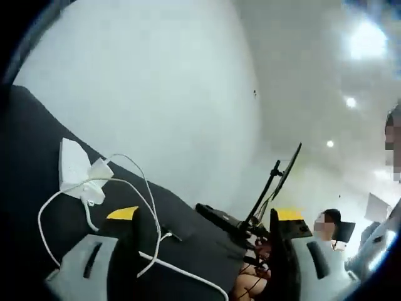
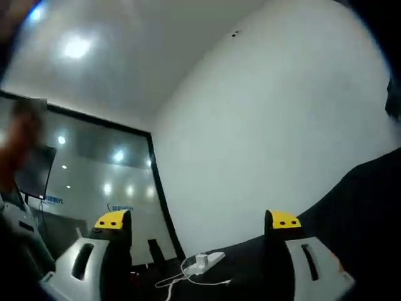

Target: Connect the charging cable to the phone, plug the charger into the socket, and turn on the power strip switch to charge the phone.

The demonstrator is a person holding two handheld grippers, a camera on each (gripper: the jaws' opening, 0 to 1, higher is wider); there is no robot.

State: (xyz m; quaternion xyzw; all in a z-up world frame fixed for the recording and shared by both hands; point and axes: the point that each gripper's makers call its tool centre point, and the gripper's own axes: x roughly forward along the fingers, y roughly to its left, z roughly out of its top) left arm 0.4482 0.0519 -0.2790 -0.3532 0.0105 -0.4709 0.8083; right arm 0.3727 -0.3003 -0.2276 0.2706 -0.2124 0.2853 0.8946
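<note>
Left gripper: two jaws stand wide apart, yellow-tipped, nothing between them. Just beyond the left jaw lies one white cable, looped across the black worktop and running under the jaw's tip. The cable leads up to one white charger, which sits against one white power strip; whether the charger is seated in a socket cannot be told. Past the worktop edge: one monitor on an arm, tilted, and a white wall. Three ceiling lights counted.

Right gripper: two jaws wide apart, yellow-tipped, empty. Between them, well off on the worktop, the power strip with the charger on it and the cable trailing toward the camera. The phone cannot be picked out in either view. Behind: a glass partition with reflected lights, and a blurred person at the left edge.
</note>
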